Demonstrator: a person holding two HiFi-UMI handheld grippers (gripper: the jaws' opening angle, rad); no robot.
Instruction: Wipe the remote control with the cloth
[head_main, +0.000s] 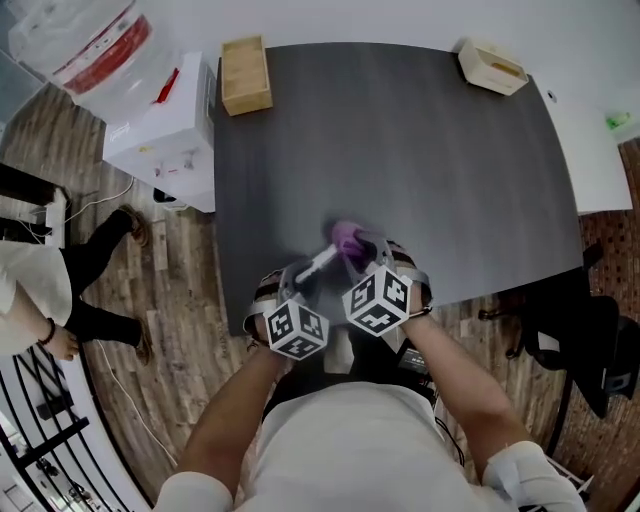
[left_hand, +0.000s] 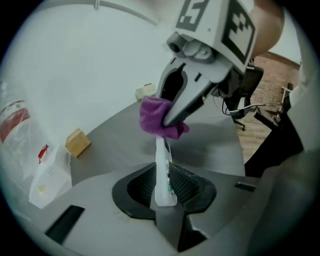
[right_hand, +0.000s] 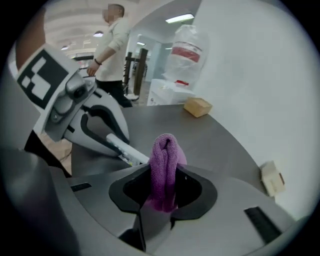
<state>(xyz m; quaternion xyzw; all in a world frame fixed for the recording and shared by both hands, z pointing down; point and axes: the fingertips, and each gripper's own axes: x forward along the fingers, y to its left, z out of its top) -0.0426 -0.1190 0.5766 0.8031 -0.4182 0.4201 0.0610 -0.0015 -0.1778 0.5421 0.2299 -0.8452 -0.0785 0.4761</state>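
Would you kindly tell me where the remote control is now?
The remote control is low and central in the head view, over the table, clamped in the left gripper, its far end meeting the purple cloth in the right gripper.

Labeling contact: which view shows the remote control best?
Left gripper view: the remote control stands full-length between its jaws, cloth at its far end. Right gripper view shows a short stretch; head view, a blurred sliver.
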